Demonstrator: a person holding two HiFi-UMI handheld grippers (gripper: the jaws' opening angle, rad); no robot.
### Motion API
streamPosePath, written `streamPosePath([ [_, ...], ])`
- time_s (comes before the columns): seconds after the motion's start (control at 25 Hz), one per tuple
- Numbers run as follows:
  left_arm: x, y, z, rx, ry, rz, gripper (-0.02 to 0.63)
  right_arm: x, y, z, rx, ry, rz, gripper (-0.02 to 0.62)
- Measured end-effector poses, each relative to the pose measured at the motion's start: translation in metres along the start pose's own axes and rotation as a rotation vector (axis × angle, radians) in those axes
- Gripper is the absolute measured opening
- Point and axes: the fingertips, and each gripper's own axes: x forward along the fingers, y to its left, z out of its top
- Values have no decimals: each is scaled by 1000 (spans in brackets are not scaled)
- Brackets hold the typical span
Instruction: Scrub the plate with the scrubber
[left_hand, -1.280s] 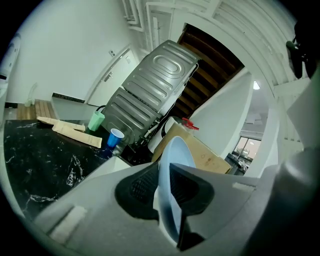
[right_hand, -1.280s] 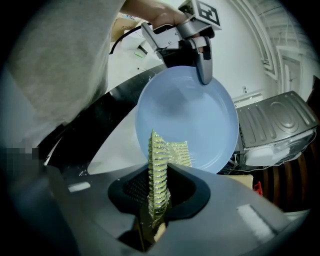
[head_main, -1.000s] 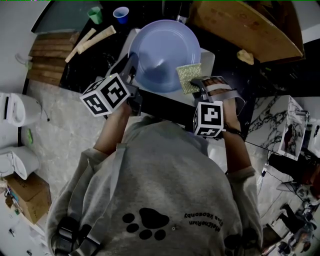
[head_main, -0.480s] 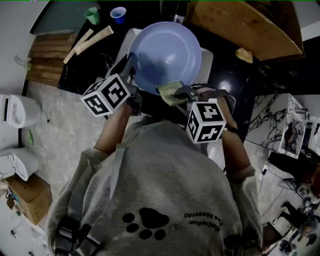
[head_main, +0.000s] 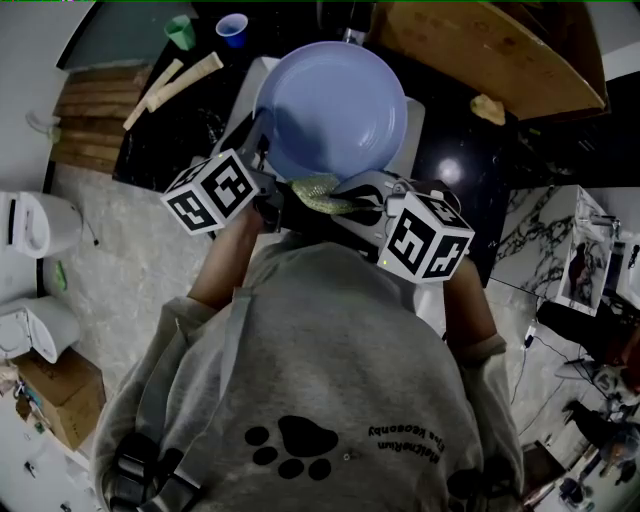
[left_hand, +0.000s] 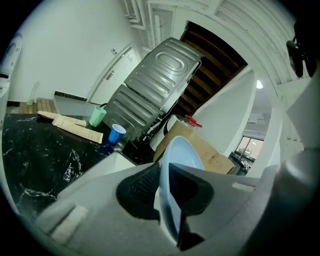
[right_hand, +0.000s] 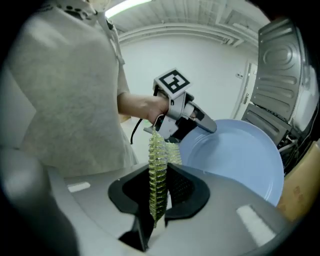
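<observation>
Though illegible, shirt print (head_main: 405, 432) below blue plate (head_main: 335, 100).

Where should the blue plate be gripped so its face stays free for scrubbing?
Grip the blue plate by its thin rim on the person's left side, coming in edge-on with a finger on each face, as the left gripper holds it. The rim is slim enough to clamp, and that grip leaves the hollow face open to the scrubber.

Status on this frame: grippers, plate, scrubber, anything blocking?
Left gripper shut on plate rim. Right gripper shut on scrubber, at plate's near edge, contact unclear. Nothing blocking.
</observation>
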Motion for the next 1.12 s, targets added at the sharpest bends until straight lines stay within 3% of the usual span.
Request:
streamPosePath([
  [0.16,6,-3,-8,-7,26,-17,32,-15,-6,20,82,-177,14,72],
  [0.32,10,4,-12,-9,46,-8,25,-41,-23,34,147,-294,-59,72],
  [0.76,21,29,-44,-3,172,26,26,-64,-63,16,332,-405,-219,72],
  [1.12,43,62,-75,0,297,71,27,-32,-83,-8,443,-418,-243,72],
])
